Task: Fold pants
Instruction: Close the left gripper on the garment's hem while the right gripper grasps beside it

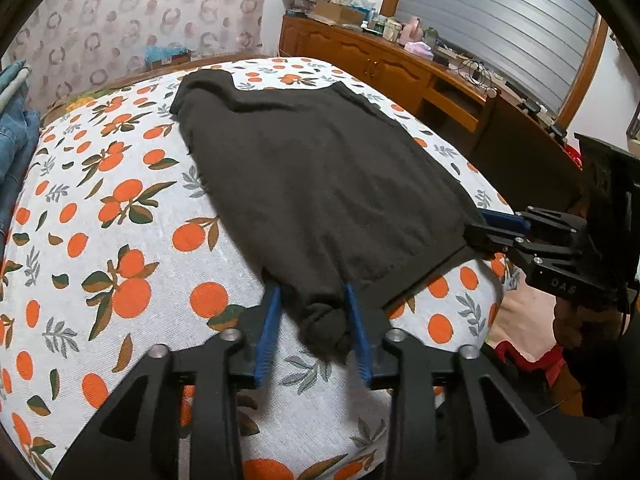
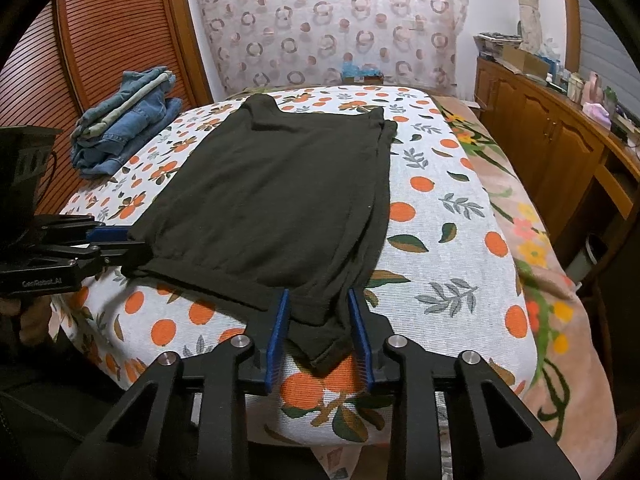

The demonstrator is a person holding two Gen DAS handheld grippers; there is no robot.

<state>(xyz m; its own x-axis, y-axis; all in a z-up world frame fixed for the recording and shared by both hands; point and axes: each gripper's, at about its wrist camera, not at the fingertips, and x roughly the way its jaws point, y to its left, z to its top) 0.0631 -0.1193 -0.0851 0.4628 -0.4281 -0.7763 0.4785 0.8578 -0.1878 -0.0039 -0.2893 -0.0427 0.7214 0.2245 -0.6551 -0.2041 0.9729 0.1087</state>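
We have the black pants (image 1: 320,184) spread flat on the bed (image 1: 120,240), already doubled lengthwise we judge, with the near hem lying at both pairs of fingers; this seems a set-up for lifting the 2 near corners together and carrying them away from us to fold the pants in half. The left gripper (image 1: 316,332) straddles a bunched corner of cloth; its blue fingers (image 1: 268,332) stand a little apart on either side of the lump, not visibly pinching it. The right gripper (image 2: 320,336) straddles the opposite corner the same way, cloth between its fingers (image 2: 360,336) but with gaps showing, so we read it as not yet gripping. Both point forward and slant down toward the bed edge, side by side. Beyond the left fingers, a stack of jeans (image 2: 124,120) sits well apart.
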